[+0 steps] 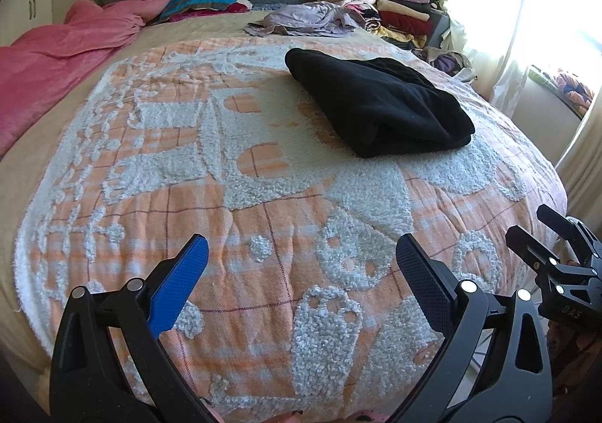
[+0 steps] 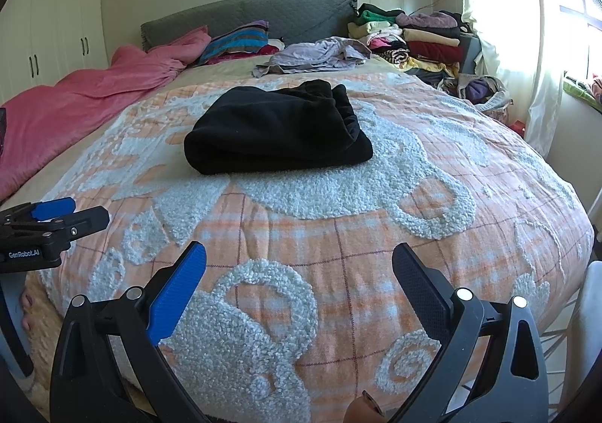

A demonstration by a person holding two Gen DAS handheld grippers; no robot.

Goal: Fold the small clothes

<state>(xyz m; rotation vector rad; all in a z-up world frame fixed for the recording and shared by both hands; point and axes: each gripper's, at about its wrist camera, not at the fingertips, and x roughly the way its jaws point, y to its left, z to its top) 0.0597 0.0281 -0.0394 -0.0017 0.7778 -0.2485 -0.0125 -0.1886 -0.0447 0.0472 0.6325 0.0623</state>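
A black garment (image 1: 380, 105) lies folded in a thick bundle on the orange-and-white bedspread (image 1: 263, 216); it also shows in the right wrist view (image 2: 278, 129). My left gripper (image 1: 301, 253) is open and empty, held over the near edge of the bed, well short of the garment. My right gripper (image 2: 299, 257) is open and empty too, also near the bed's front edge. The right gripper shows at the right edge of the left wrist view (image 1: 526, 231), and the left gripper at the left edge of the right wrist view (image 2: 81, 210).
A crumpled lilac garment (image 2: 320, 54) lies behind the black one. Stacks of folded clothes (image 2: 414, 39) stand at the back right by the grey headboard (image 2: 263, 17). A pink blanket (image 2: 94, 92) and striped cloth (image 2: 237, 39) lie at left. Curtains and window are at right.
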